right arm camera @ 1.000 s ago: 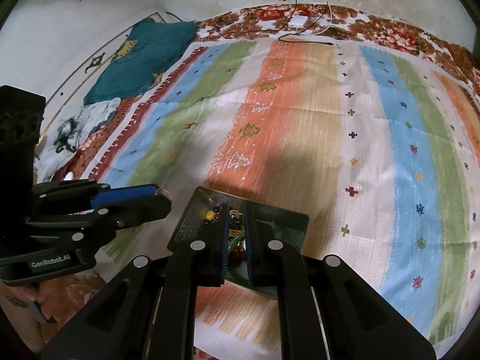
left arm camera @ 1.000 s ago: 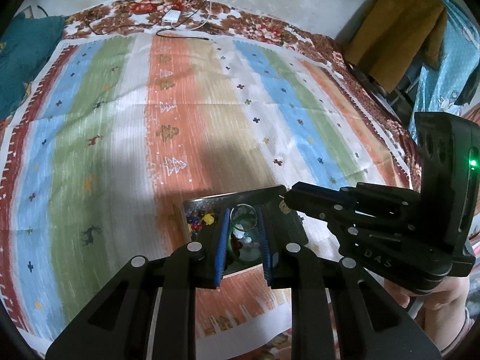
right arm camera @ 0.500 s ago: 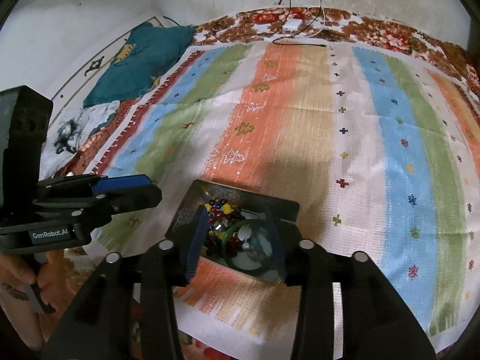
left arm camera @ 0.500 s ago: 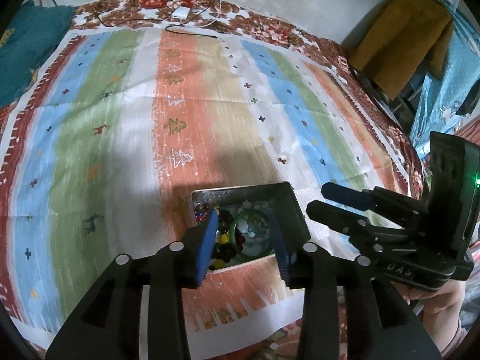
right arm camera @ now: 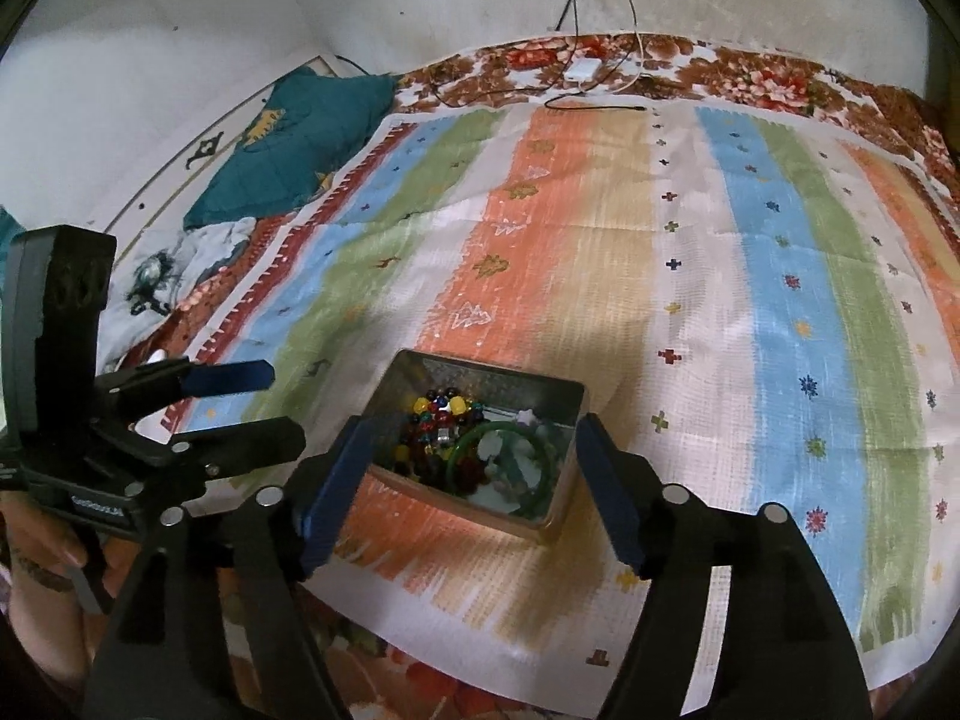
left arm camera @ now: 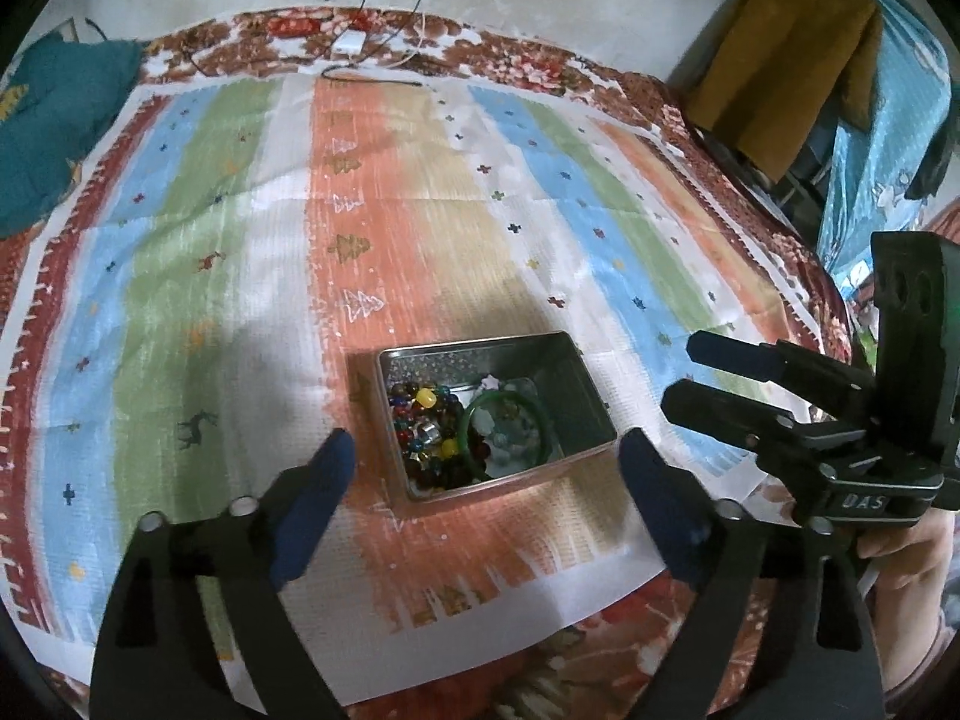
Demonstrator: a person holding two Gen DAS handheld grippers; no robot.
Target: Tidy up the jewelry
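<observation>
You've got both tools hovering w/ nothing in hand: the left gripper (left arm camera: 486, 474) has its blue-padded jaws opening, already spread wide to either side of the small rectangular silver metal tin (left arm camera: 576, 381), and the right gripper (right arm camera: 471, 480) is opening too, its pads standing outside the tin's two short walls w/o pressing on them, as far as the right wrist view shows. The tin sits on the striped orange, blue and green cloth (left arm camera: 420, 228) near its front edge, well apart from the teal cushion (left arm camera: 54, 120) at the far left corner. Inside: a heap of mixed coloured beads (left arm camera: 429, 432) on the left half, incl. a couple of yellow ones, and a green glass bangle (left arm camera: 543, 420) lying flat on the right half over some pale white pieces I can't id. Everything looks loaded in the tin, so I'd read this as the release/back-off step, or else the start of sorting – can't tell which. If more is needed, the next move prob. calls for one gripper to steady a tin wall while the other comes down narrow over the bangle's rim; the tin is light and may skid on the cloth, so go slow.
</observation>
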